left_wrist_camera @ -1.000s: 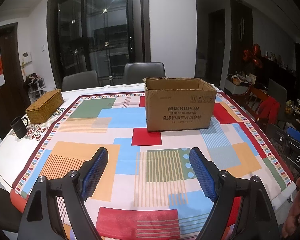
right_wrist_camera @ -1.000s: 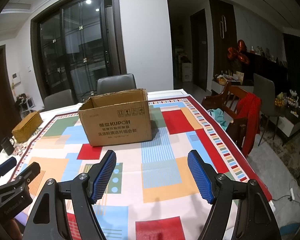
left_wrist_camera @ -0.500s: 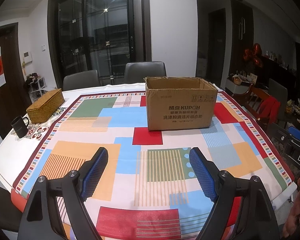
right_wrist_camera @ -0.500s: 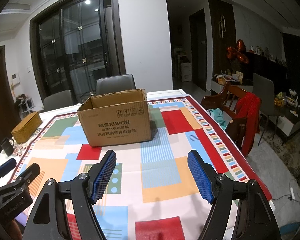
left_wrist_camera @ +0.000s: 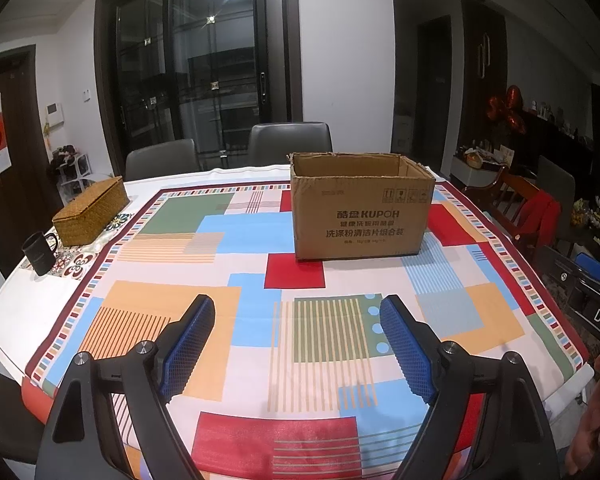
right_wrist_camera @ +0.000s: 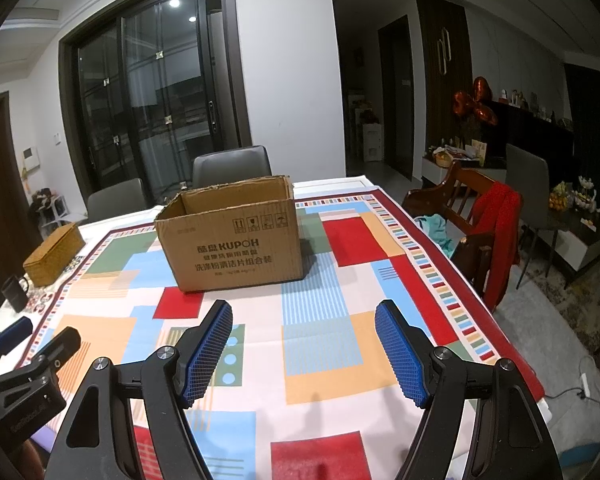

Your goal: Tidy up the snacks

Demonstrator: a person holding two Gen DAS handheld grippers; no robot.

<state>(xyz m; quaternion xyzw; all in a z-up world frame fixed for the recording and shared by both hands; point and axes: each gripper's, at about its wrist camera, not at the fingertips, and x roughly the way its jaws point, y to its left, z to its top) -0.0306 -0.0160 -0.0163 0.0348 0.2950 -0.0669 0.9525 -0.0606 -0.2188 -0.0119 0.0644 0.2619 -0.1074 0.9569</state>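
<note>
Two grippers hang over the near edge of the table point(left_wrist_camera: 28, 292), and almost nothing has changed in the last second: the cardboard box point(left_wrist_camera: 362, 210) sits on the same patch of the patterned cloth, and both tools stand as wide as they did. The views have only drifted a touch. That stillness says little about the task, since no snacks show anywhere on the cloth, and the box's inside is hidden behind its front wall. Either the snacks are already in the box, or they lie somewhere outside both views; I cannot tell which.

On the left gripper point(left_wrist_camera: 296, 340) the jaws are spread wide, with nothing between the blue pads and nothing touching them. So too the right gripper point(right_wrist_camera: 304, 346): wide apart, holding nothing, clear of the cloth.

At the far left a woven basket point(left_wrist_camera: 90, 210) stands with a dark mug point(left_wrist_camera: 40, 254) just in front of it, both well apart from the box.
</note>
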